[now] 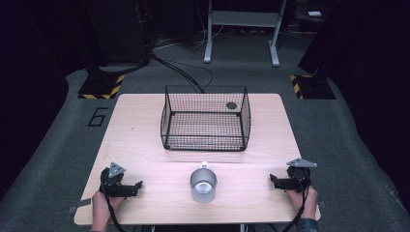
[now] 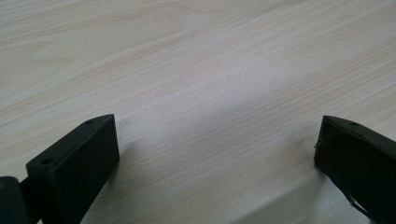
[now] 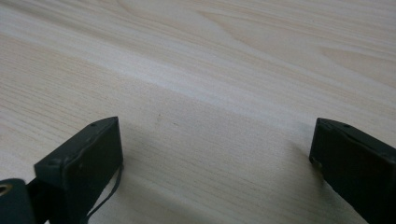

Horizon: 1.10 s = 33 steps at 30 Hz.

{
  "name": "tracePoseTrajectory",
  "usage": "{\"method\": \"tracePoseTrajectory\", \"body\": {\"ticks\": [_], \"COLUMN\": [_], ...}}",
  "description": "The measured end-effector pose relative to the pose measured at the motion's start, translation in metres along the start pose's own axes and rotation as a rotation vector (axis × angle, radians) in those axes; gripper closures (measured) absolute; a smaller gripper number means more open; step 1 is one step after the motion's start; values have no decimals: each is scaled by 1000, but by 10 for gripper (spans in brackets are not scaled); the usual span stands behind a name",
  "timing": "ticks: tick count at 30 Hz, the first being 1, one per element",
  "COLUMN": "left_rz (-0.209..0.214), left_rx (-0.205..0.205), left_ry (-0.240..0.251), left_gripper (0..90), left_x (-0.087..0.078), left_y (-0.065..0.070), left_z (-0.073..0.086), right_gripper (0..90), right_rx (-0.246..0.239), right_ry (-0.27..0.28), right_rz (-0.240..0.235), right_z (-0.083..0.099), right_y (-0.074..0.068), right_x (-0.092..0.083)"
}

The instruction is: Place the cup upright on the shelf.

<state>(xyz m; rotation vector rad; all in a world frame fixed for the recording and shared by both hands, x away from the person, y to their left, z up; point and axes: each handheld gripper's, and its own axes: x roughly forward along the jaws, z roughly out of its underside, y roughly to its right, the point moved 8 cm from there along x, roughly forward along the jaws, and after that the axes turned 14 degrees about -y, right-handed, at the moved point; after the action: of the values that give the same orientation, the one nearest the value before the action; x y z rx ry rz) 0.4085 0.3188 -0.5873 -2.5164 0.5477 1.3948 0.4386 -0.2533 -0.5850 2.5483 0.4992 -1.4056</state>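
Note:
A metal mug (image 1: 203, 184) stands upright near the front middle of the wooden table (image 1: 145, 130), its handle toward the back. Behind it sits a black wire basket (image 1: 205, 123), nothing visible inside. My left gripper (image 1: 139, 186) rests at the front left, held by a hand, pointing right toward the mug. My right gripper (image 1: 272, 180) rests at the front right, pointing left toward the mug. In the left gripper view the left gripper (image 2: 217, 140) has its jaws wide apart over bare wood. In the right gripper view the right gripper (image 3: 215, 140) is likewise open over bare wood.
A small dark disc (image 1: 231, 105) shows on the table behind the basket's right rear corner. Grey carpet surrounds the table, with hazard-striped stand bases (image 1: 101, 87) at the back left and back right, cables (image 1: 183, 72) and a white frame (image 1: 241, 29) behind.

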Motion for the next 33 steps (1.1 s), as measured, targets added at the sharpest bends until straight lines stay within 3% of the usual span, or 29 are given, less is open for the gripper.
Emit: {"method": "tracePoseTrajectory", "body": {"ticks": [10, 12, 17, 20, 27, 33], "left_rz": [-20, -21, -1, 24, 69, 101], "left_rx": [3, 0, -1, -12, 8, 51], "left_ry": [6, 28, 33, 69, 121, 143], "left_gripper": [1, 0, 0, 0, 0, 0], "left_x": [-1, -2, -4, -7, -19, -26], "left_y": [0, -1, -2, 0, 14, 30], "left_z": [0, -1, -1, -3, -14, -25], "right_gripper": [26, 26, 26, 27, 27, 28], "right_rx": [2, 2, 2, 3, 2, 6], "right_ry": [1, 1, 1, 1, 1, 0], "right_rz": [1, 1, 1, 1, 1, 1], "right_z": [0, 0, 0, 0, 0, 0], "right_y": [0, 0, 0, 0, 0, 0], "right_x": [0, 0, 0, 0, 0, 0]}}
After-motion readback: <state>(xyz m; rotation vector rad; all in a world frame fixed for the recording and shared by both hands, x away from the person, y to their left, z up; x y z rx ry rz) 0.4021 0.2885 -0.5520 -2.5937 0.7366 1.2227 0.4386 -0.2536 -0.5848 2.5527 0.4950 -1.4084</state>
